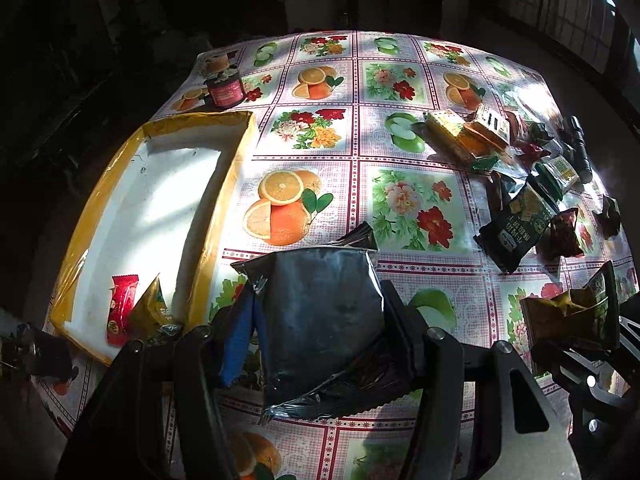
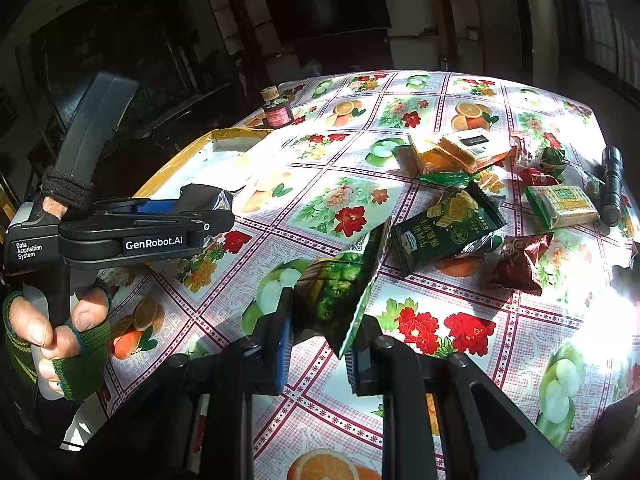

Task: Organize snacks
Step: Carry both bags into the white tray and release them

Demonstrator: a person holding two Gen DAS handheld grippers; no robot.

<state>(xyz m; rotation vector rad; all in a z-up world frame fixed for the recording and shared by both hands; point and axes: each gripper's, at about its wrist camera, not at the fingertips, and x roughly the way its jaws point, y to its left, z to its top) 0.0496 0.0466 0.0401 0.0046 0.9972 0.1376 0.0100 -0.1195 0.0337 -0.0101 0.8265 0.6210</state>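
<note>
Several loose snack packs point(image 2: 448, 224) lie scattered on the worktop point(image 1: 400, 140) w/ fruit-print cloth, plus a black torch point(image 2: 612, 184) at the far right and a small jar point(image 1: 224, 88) behind the box point(image 1: 240, 152). Box is yellow-rimmed, white inside, holding a red pack point(image 1: 120, 308) and a gold one. Left gripper point(image 1: 320, 320) fingers pinch a silver pack point(image 1: 320, 304), held above the cloth just beside the box. Right gripper point(image 2: 320, 344) fingers pinch a green pack point(image 2: 340, 292), lifted near the pile.

A jar point(image 1: 224, 89), a flashlight point(image 2: 612, 186), a floral tablecloth point(image 1: 404, 204).
</note>
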